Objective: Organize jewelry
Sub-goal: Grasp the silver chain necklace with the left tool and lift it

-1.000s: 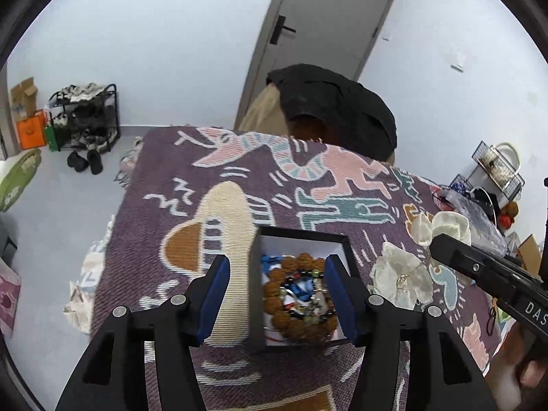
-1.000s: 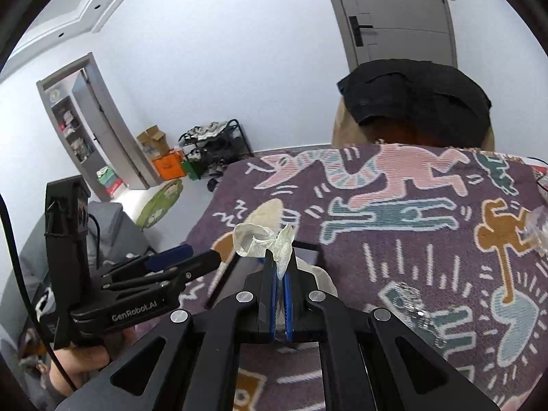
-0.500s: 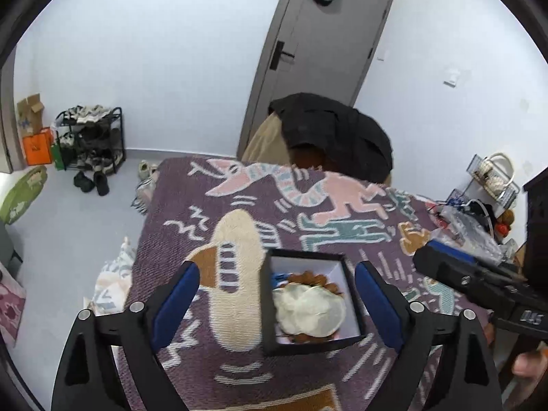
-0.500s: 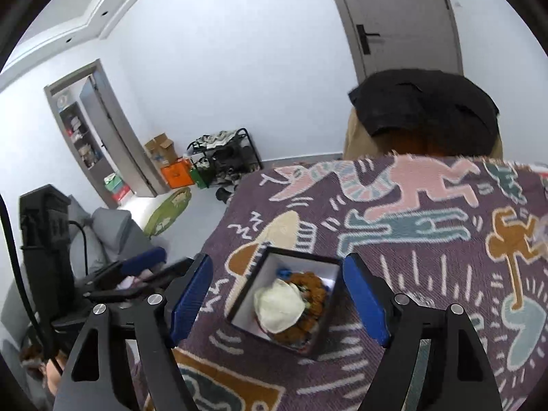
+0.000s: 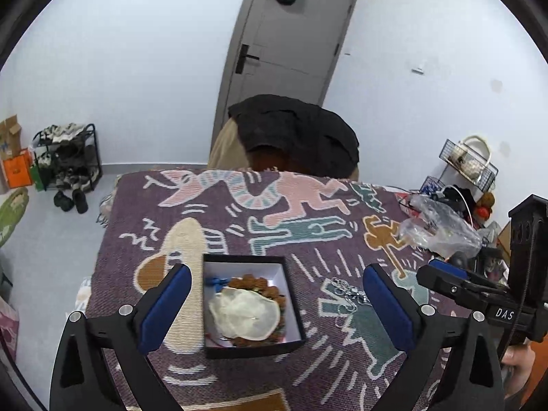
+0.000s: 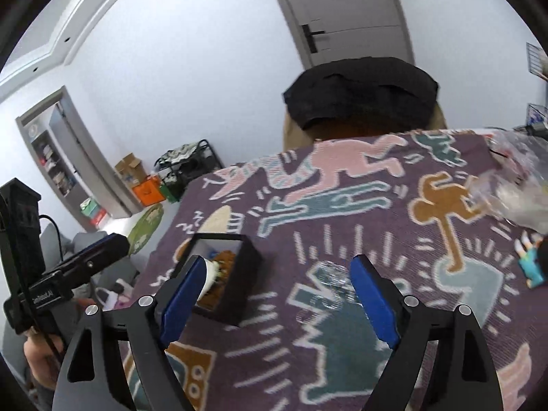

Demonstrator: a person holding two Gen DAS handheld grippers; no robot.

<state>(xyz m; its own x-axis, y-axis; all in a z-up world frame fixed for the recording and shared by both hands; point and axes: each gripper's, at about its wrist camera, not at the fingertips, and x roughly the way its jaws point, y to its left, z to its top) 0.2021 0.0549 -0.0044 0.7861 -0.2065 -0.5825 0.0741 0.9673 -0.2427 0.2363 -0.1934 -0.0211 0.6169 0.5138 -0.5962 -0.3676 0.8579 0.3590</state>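
A black box [image 5: 239, 257] with a white inside stands on the patterned cloth. In it lie a brown bead bracelet [image 5: 262, 282], a blue piece [image 5: 214, 281] and, on top, a cream fabric flower [image 5: 245, 315]. My left gripper [image 5: 276, 270] hangs above the box, its jaws opening wide, and the pads stand clear of the box walls. My right gripper [image 6: 278, 261] is to the right of the box [image 6: 219, 238], its jaws opening with nothing between them. A silvery chain [image 5: 346, 289] lies on the cloth beside the box, under the right gripper [image 5: 445, 274].
A crumpled clear plastic bag [image 5: 438, 229] sits at the cloth's right edge, with a small colourful item [image 6: 531, 267] near it. A chair draped with a black garment [image 5: 294, 133] stands behind the table. Shelves and clutter line the right side.
The right gripper, shut on the cream flower before, has opened and swung right; the flower now lies in the box. The left gripper let go of the box sides, opened wide and drew back upward.
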